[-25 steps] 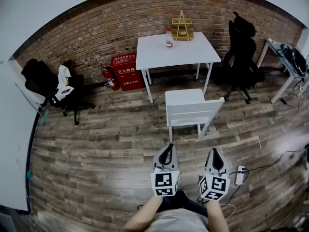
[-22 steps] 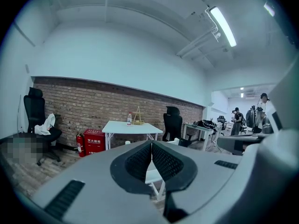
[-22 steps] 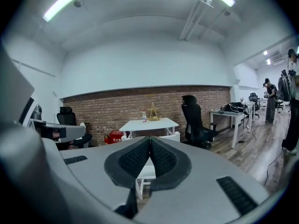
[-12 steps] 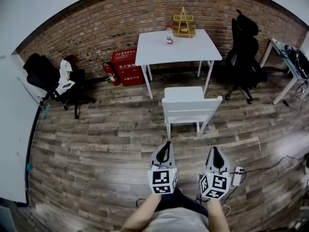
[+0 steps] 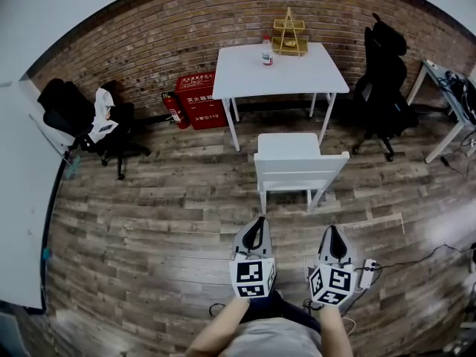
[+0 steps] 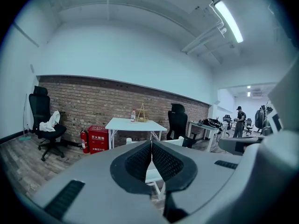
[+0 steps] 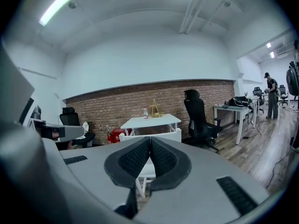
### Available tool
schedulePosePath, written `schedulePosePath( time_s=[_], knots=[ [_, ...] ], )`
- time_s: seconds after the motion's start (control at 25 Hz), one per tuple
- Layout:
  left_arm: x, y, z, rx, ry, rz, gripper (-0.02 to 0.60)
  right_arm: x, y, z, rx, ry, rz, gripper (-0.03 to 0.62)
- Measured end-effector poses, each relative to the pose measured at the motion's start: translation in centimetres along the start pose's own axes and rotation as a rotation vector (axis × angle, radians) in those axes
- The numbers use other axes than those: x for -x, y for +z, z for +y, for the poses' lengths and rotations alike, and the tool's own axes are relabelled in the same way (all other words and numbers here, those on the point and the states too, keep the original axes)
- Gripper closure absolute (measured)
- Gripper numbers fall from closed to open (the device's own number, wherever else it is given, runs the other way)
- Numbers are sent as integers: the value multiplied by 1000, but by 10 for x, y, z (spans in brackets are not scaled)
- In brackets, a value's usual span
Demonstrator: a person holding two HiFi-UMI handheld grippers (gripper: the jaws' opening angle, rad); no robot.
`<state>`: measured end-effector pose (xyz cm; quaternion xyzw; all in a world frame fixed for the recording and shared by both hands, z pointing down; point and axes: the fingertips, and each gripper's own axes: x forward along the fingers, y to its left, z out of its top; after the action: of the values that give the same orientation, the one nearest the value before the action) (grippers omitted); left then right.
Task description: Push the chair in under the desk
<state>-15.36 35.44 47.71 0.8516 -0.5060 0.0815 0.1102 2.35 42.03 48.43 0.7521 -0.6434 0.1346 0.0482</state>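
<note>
A white chair [image 5: 297,163] stands on the wood floor, pulled out from the white desk [image 5: 282,69], its backrest toward me. My left gripper [image 5: 259,222] and right gripper [image 5: 332,230] hover side by side short of the backrest, both shut and empty, apart from the chair. In the left gripper view the desk [image 6: 135,124] and the chair [image 6: 154,174] lie ahead past the closed jaws of the left gripper [image 6: 151,143]. The right gripper view shows the desk [image 7: 152,121] and the chair's backrest [image 7: 154,136] ahead of the right gripper [image 7: 150,138].
On the desk stand a bottle [image 5: 267,50] and a yellow wire rack [image 5: 290,34]. A red box [image 5: 198,100] and fire extinguisher [image 5: 176,108] sit left of the desk. Black office chairs stand at left [image 5: 82,121] and right [image 5: 387,80]. A power strip [image 5: 367,272] and cable lie on the floor.
Both grippers have edged slightly forward and the view has shifted a little; the chair and desk stand where they were.
</note>
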Motion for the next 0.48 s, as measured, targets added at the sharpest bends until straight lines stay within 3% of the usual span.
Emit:
schedulePosePath(
  time_s=[0.48],
  knots=[
    [-61, 20, 44, 7, -12, 0, 565, -70, 24, 26, 13, 6, -5, 577]
  ],
)
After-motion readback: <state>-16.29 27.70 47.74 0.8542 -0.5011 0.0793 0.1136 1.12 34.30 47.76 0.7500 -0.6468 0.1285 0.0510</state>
